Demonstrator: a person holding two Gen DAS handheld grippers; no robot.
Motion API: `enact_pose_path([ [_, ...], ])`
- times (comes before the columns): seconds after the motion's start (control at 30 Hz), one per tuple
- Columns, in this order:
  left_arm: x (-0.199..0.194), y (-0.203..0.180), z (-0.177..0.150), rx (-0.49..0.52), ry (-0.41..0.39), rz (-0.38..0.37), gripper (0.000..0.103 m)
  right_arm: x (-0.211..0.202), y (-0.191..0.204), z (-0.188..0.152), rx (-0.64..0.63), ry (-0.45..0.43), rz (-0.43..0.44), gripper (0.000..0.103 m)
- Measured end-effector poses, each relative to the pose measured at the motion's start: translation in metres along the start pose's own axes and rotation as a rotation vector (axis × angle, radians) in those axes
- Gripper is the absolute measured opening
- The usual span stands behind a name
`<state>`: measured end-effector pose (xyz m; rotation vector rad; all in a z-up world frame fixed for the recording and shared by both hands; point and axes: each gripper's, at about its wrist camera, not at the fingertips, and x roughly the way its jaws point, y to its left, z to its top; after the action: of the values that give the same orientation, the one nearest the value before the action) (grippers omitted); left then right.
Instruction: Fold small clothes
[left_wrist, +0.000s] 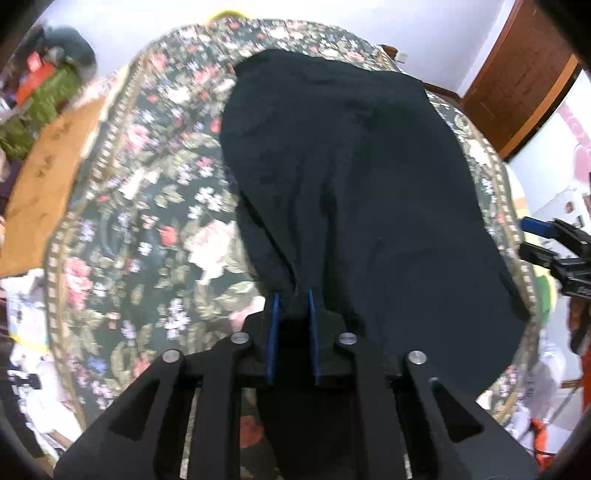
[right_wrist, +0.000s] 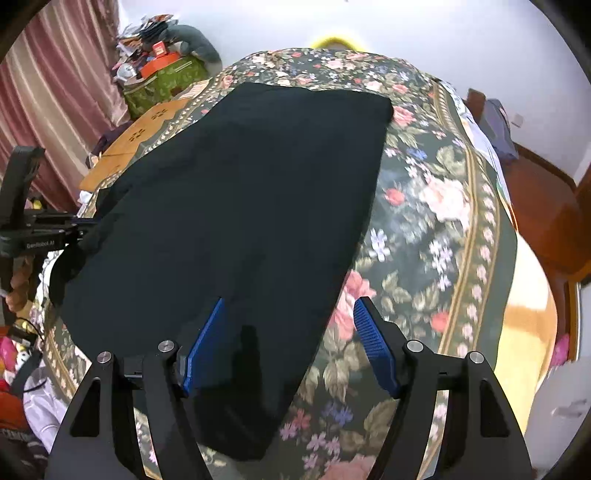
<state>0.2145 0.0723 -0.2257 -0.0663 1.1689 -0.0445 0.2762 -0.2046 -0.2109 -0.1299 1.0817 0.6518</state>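
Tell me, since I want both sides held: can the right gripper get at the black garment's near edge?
Probably yes: the right gripper is open, the black garment lies between its fingers, nothing in between. The left gripper already pinches it.

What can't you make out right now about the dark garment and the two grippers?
- Garment type: the dark garment shows no seams or openings in either view; the left wrist view is blurred.
- Left gripper: its fingers close on bunched cloth, which hides the depth of the bite.
- Right gripper: open above the garment's near end; contact cannot be judged.
- Flowered cover: hides what is underneath.
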Motion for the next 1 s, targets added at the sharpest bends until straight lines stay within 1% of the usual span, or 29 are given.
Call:
enact_pose_path([
  [0.03, -0.002, 0.001, -0.001, 0.004, -0.008, 0.016, 0.023, -0.002, 0.003, -0.004, 0.009, 0.0, 0.001, 0.068],
  [0.1, -0.004, 0.01, -0.004, 0.01, -0.02, 0.057, 0.033, -0.004, 0.003, -0.01, 0.026, 0.003, 0.006, 0.068],
  [0.13, -0.005, 0.014, -0.007, 0.011, -0.019, 0.072, 0.036, -0.004, 0.002, -0.013, 0.032, 0.004, 0.007, 0.068],
  [0.17, -0.007, 0.019, -0.009, 0.008, -0.016, 0.088, 0.043, -0.004, 0.001, -0.015, 0.038, 0.007, 0.008, 0.068],
  [0.2, -0.009, 0.023, -0.012, 0.004, -0.015, 0.09, 0.045, -0.005, 0.003, -0.019, 0.044, 0.009, 0.01, 0.068],
  [0.27, -0.014, 0.029, -0.017, -0.007, -0.012, 0.073, 0.046, -0.003, 0.003, -0.024, 0.059, 0.017, 0.022, 0.068],
  [0.33, -0.018, 0.032, -0.023, -0.022, -0.001, 0.044, 0.051, -0.002, 0.005, -0.028, 0.069, 0.023, 0.031, 0.068],
  [0.4, -0.022, 0.031, -0.029, -0.031, -0.004, 0.014, 0.058, 0.001, 0.007, -0.033, 0.073, 0.034, 0.046, 0.068],
  [0.43, -0.023, 0.03, -0.031, -0.034, -0.005, -0.002, 0.059, 0.004, 0.008, -0.035, 0.076, 0.039, 0.054, 0.068],
  [0.63, -0.015, 0.023, -0.034, -0.084, 0.02, -0.081, 0.06, 0.022, 0.013, -0.045, 0.102, 0.095, 0.11, 0.068],
  [0.7, -0.014, 0.025, -0.035, -0.114, 0.027, -0.133, 0.061, 0.023, 0.015, -0.047, 0.111, 0.091, 0.139, 0.068],
  [0.77, -0.015, 0.024, -0.036, -0.12, 0.03, -0.162, 0.06, 0.023, 0.017, -0.046, 0.107, 0.083, 0.148, 0.068],
  [0.87, -0.02, 0.025, -0.036, -0.131, 0.023, -0.176, 0.06, 0.025, 0.015, -0.045, 0.117, 0.081, 0.169, 0.067],
  [0.97, -0.022, 0.024, -0.036, -0.132, 0.02, -0.198, 0.06, 0.025, 0.016, -0.044, 0.107, 0.07, 0.173, 0.062],
  [1.0, -0.017, 0.022, -0.036, -0.121, 0.041, -0.175, 0.061, 0.026, 0.016, -0.043, 0.106, 0.066, 0.177, 0.059],
])
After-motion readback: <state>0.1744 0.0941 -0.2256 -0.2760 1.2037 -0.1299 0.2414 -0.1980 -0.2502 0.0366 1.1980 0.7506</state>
